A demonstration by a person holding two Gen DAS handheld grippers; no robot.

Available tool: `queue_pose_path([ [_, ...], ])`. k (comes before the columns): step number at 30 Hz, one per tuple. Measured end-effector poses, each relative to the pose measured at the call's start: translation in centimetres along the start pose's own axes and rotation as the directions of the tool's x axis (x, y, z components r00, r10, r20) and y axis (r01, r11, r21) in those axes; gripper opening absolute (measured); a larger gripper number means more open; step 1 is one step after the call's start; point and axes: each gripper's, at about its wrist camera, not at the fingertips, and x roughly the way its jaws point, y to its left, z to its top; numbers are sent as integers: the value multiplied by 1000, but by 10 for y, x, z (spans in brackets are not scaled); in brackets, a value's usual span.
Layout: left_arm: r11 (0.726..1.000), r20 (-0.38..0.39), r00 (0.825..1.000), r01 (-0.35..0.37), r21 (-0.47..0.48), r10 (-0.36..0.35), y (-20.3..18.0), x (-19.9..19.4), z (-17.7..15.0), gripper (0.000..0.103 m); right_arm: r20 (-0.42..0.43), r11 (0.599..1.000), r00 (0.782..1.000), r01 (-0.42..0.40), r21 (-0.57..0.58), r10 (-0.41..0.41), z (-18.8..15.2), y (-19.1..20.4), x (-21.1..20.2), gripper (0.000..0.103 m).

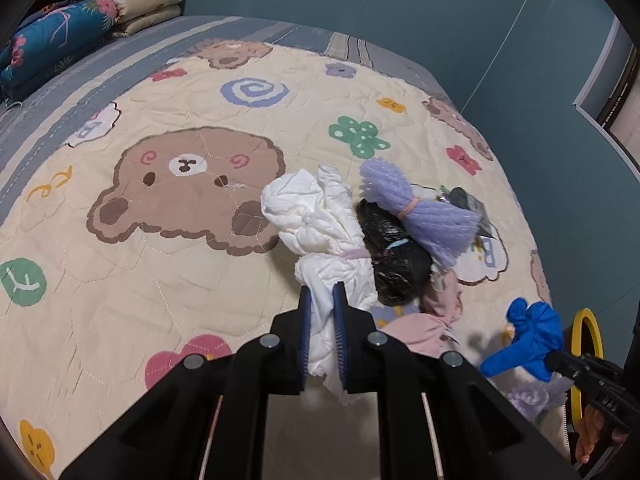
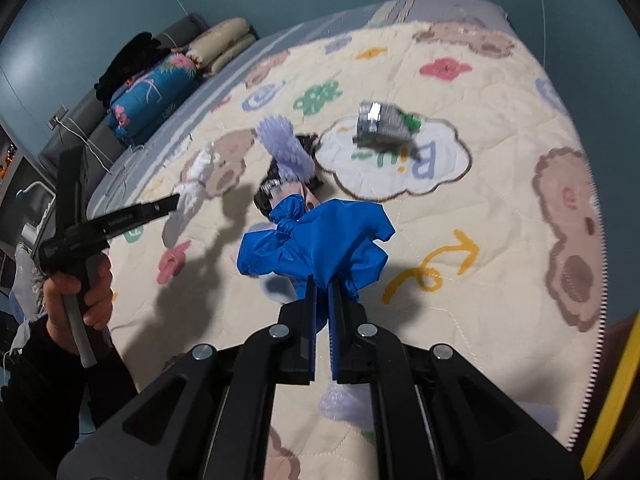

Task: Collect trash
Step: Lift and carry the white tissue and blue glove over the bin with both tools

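My left gripper [image 1: 323, 292] is shut on a crumpled white paper wad [image 1: 316, 220] tied with a pink band, held over the bed quilt [image 1: 160, 264]. My right gripper [image 2: 321, 286] is shut on a blue plastic bundle [image 2: 320, 240], also seen at the right in the left wrist view [image 1: 528, 332]. On the quilt lie a purple foam net [image 1: 416, 212], a black plastic bag [image 1: 396, 256], a pink wad [image 1: 432, 320] and a silver foil wrapper [image 2: 380, 124]. The left gripper [image 2: 176, 202] with the white wad [image 2: 192, 188] shows in the right wrist view.
Folded blankets and pillows [image 1: 80, 24] lie at the head of the bed. A yellow-rimmed container [image 1: 588, 360] stands at the bed's right side. Another purple foam piece [image 2: 344, 404] lies under the right gripper. Teal walls surround the bed.
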Motion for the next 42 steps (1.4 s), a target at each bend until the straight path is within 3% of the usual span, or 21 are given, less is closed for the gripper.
queue_pose_path([
  [15,996,18,1000,21,89,-23,-44,-45,-12,10,92,997,994,50,62,-56,-13,-20,-75,5],
  [25,983,30,994,98,155,-104,-100,-65,-11,10,180,992,980,63,109,-82,-17,-47,-124,5],
  [33,952,38,980,180,249,-196,-171,-79,-15,10,240,981,961,97,168,-136,-27,-81,-170,5],
  [42,895,11,949,292,338,-314,-255,-82,-28,10,312,953,921,150,264,-231,-44,-130,-232,5],
])
